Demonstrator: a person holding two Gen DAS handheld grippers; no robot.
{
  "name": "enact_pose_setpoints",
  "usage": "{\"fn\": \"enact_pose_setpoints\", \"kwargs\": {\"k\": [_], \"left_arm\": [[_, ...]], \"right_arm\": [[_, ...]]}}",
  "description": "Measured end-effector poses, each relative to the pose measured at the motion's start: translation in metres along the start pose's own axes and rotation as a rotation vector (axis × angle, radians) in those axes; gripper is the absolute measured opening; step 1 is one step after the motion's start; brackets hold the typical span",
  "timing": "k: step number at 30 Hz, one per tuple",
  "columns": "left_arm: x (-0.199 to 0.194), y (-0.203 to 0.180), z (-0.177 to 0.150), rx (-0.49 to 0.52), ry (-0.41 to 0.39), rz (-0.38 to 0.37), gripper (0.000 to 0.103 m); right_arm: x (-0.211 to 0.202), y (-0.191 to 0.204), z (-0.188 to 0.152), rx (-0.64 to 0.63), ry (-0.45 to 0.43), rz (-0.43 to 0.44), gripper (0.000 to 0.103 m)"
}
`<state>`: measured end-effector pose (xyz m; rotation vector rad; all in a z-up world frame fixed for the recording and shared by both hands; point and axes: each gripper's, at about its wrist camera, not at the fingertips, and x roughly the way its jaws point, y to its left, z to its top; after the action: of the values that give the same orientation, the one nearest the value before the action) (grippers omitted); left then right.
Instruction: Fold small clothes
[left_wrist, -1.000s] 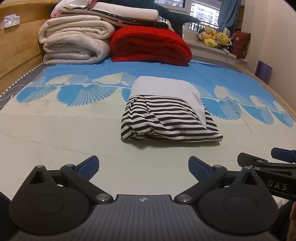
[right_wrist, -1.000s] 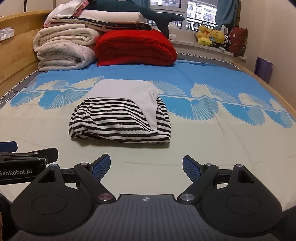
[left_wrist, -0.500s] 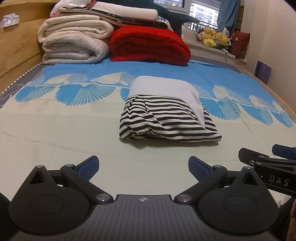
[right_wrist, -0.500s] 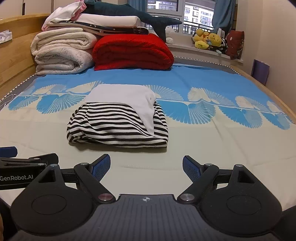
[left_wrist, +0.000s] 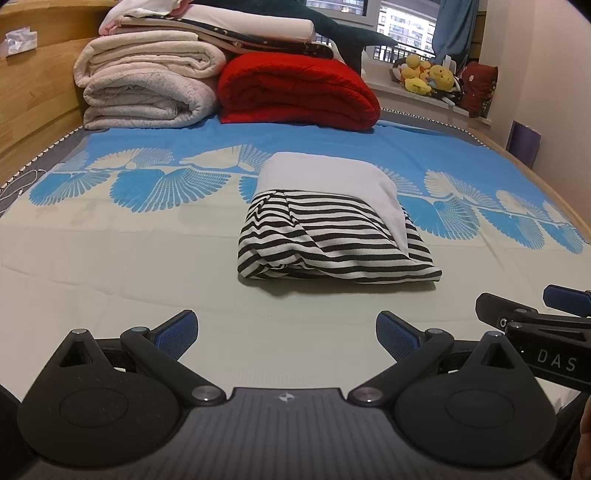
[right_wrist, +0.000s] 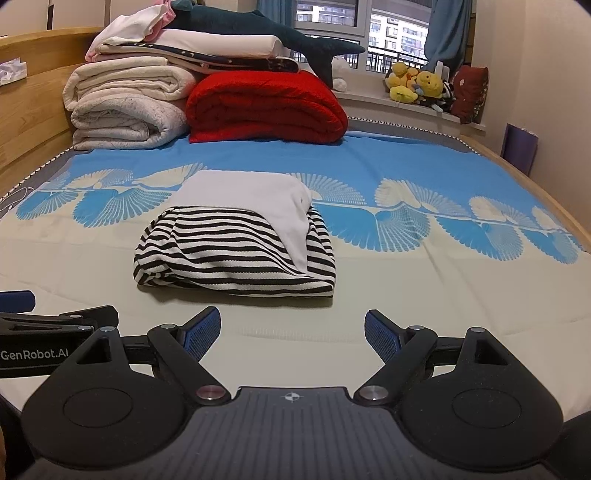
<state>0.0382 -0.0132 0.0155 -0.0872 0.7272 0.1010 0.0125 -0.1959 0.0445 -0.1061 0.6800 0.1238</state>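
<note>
1. The black-and-white striped knit garment with a plain white panel (left_wrist: 332, 236) lies folded into a compact bundle on the bed, on the cream part of the sheet, just near of the blue fan-patterned band.
2. Its white panel drapes over the far and right side; the striped layers stack toward the near edge, with a rounded fold at the near-left corner.
3. It looks light, soft and limp, so I judge it sags and unfolds if lifted by one layer only. The best hold seems to be the near edge, pinching all layers together at the two near corners.
4. The fold appears nearly or wholly finished; any further step would be a tidy or a move aside.
5. The left tool (left_wrist: 286, 332) hovers near of the bundle, its blue-padded fingers spread apart and holding nothing.
6. The right tool (right_wrist: 291, 332) hovers likewise, fingers apart and empty, the bundle ahead and slightly left.
7. The blue-and-cream patterned bed sheet (right_wrist: 443, 280) lies mostly smooth.
8. At the far end sit rolled cream blankets (left_wrist: 147, 92) on the left and a folded red quilt (left_wrist: 299, 92) beside them.
</note>
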Motion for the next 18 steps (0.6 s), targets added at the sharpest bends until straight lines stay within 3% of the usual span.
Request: {"fn": "enact_pose_setpoints", "kwargs": {"k": [18], "left_arm": [[0.0001, -0.0010, -0.0006, 0.006, -0.002, -0.004, 0.103]], "right_arm": [[-0.0005, 0.0008, 0.0008, -0.001, -0.002, 0.000, 0.086]]}}
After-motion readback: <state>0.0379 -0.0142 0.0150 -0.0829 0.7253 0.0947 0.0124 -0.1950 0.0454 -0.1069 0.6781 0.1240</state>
